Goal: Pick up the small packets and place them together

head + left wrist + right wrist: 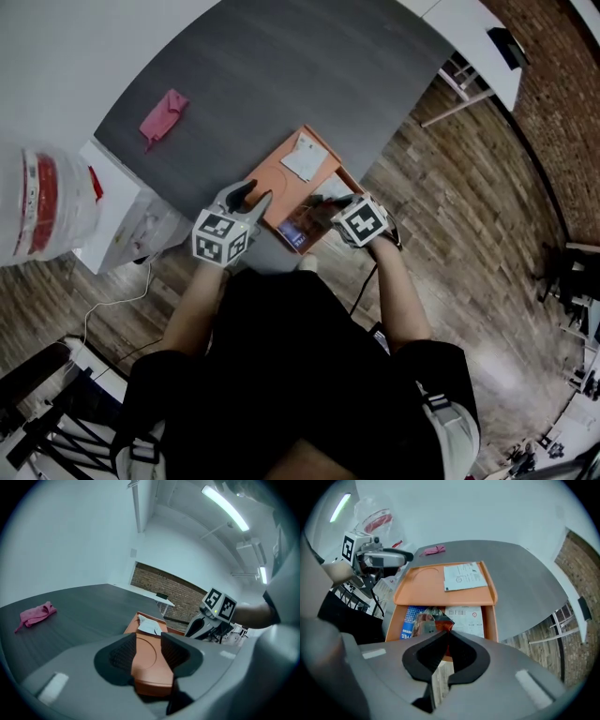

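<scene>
Table (281,75): orange tray (277,174) at near edge, long axis away from person. Left gripper (149,638) clamps tray's near-left corner. Right gripper (447,632) closed on brown packet (425,623) corner, tray's near compartment; white packet (464,577) in far compartment, straight ahead.

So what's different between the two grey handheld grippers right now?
The left gripper clamps the edge of the orange plastic tray with jaws wide apart; the right gripper pinches a thin brown foil packet, jaws almost together. The left points nearly level, the right steeply down into the tray. Both carry a cube with square markers.
</scene>
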The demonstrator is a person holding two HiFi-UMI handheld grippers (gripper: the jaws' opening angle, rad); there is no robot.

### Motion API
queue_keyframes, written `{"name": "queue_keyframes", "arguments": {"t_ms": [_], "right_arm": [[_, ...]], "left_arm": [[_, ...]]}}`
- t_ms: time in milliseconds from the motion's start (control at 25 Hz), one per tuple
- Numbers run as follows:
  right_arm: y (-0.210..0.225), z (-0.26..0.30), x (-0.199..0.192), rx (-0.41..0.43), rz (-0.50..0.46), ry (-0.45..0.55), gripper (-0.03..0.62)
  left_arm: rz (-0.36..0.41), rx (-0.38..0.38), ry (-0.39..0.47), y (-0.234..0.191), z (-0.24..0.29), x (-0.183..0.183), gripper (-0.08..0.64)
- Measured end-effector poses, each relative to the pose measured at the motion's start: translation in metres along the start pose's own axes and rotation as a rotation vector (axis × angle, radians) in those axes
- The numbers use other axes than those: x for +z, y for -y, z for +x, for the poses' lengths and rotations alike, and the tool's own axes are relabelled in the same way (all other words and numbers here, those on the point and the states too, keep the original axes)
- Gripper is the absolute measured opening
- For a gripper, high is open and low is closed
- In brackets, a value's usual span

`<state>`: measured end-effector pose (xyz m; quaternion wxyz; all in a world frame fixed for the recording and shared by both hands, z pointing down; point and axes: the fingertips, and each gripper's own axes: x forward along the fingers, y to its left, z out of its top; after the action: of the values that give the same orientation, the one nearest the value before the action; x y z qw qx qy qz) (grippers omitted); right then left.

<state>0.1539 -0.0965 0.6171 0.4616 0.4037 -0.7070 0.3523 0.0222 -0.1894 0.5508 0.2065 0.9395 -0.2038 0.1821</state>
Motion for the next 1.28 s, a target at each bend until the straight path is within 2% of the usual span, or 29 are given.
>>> {"name": "queue_keyframes", "arguments": {"t_ms": [120,320,560,920,1280], "right_arm": [[0.003,-0.02,0.018,-0.024,-0.014,0.08,0.015],[0.0,-0.037,0.053,0.005,-0.028,0.18,0.015],[-0.014,-0.03,0.099,0.048,-0.091,0.235,0.015],[-0.049,0.0,0.136,0.134,-0.182,0.206,0.015],[-0.056,0.014,0.14,0.14,-0.229,0.147,0.015]], "left_arm": [[0.006,0.015,0.003,-0.001,-0.002,0.001,0.16],[0.011,0.057,0.027,-0.003,-0.009,0.007,0.16],[-0.012,0.136,0.054,-0.013,-0.032,0.008,0.16],[-0.083,0.263,0.089,-0.037,-0.074,-0.007,0.16],[-0.112,0.29,0.086,-0.044,-0.081,-0.016,0.16]]}}
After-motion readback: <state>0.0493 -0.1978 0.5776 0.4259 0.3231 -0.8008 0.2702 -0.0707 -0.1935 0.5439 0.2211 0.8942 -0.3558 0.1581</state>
